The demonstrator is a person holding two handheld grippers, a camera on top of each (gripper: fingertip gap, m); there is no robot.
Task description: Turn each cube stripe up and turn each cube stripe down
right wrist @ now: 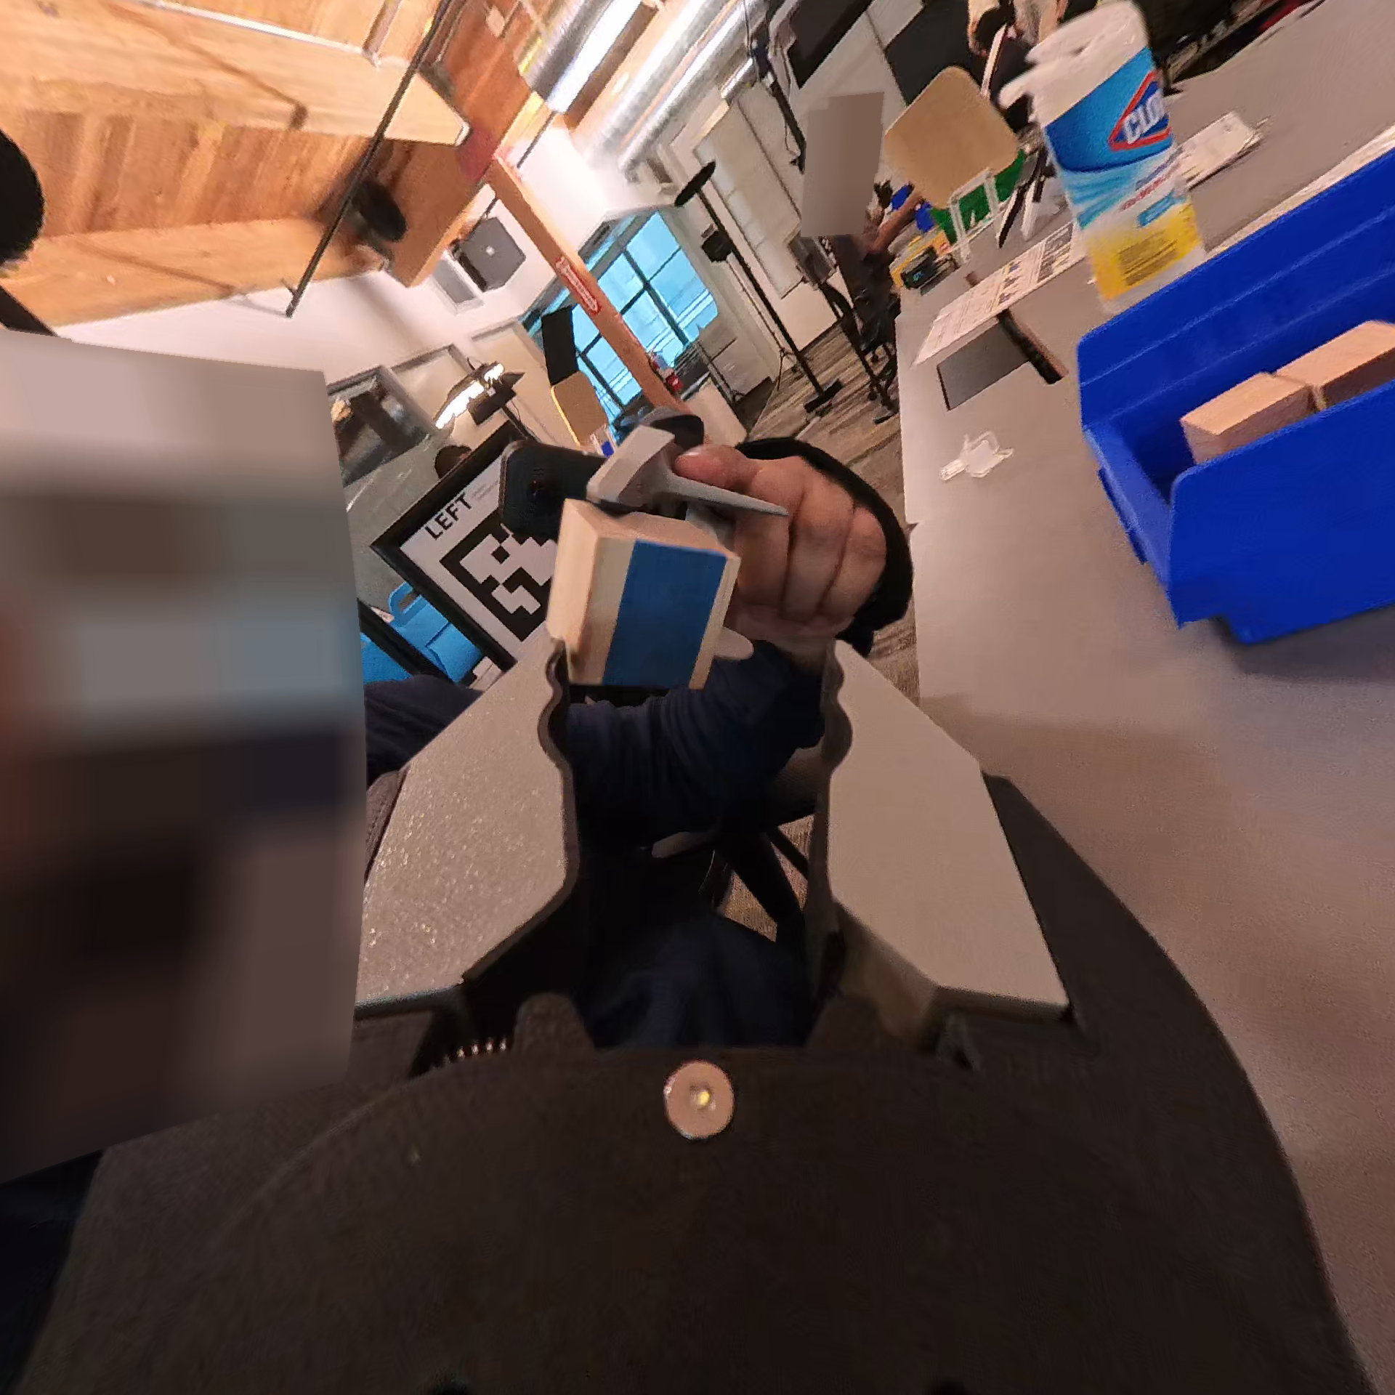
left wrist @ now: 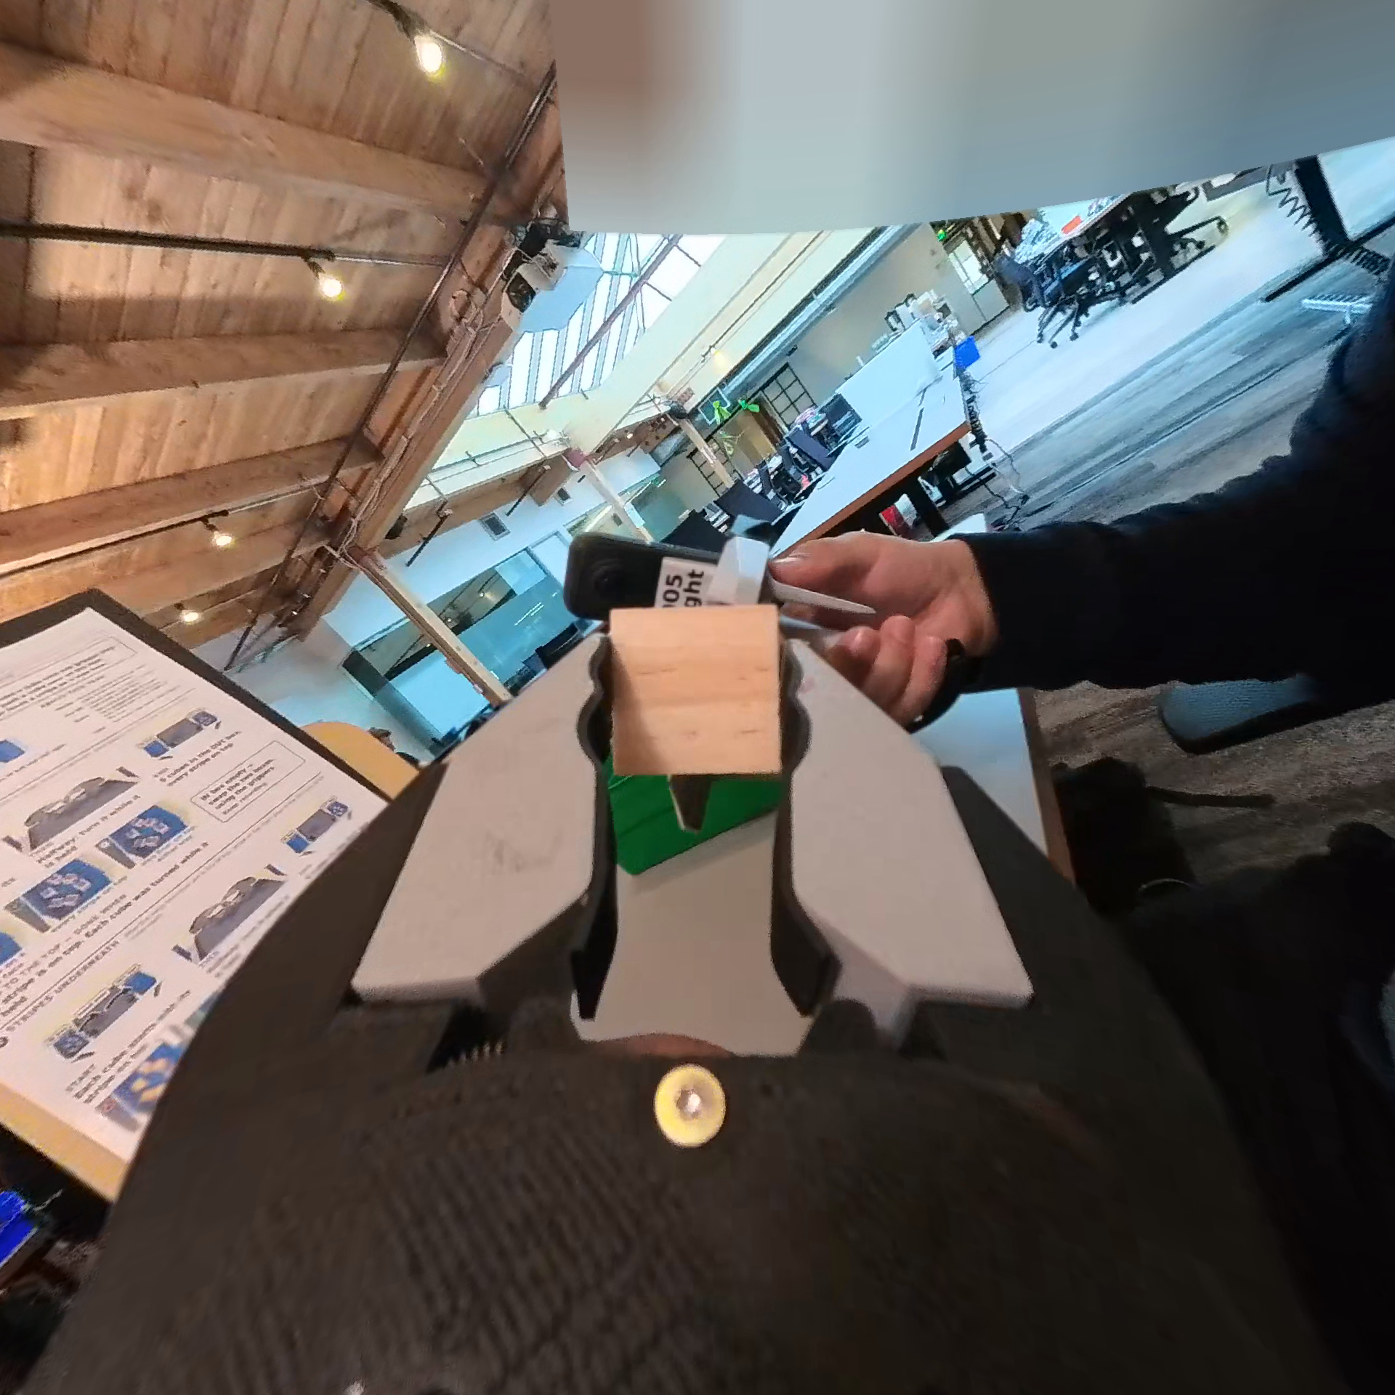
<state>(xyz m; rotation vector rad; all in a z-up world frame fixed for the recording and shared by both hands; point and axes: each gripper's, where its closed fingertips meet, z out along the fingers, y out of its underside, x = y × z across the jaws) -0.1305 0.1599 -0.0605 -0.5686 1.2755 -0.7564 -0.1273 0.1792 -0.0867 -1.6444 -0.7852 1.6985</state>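
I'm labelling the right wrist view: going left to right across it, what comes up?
Black-and-white marker board → striped cube → hand → blue bin holding plain wooden cubes.

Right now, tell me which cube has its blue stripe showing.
The cube held up in the left gripper, stripe facing the right wrist view. The two cubes in the blue bin show only bare wood.

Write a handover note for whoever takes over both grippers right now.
left gripper: shut on a wooden cube, held in the air; its blue stripe faces the right gripper.
right gripper: open, tips close to that cube, no grip.
blue bin: on the table, at least two more cubes inside, no stripe showing.
Done: cannot tell.
Left: turn the held cube, set it down, then the others.
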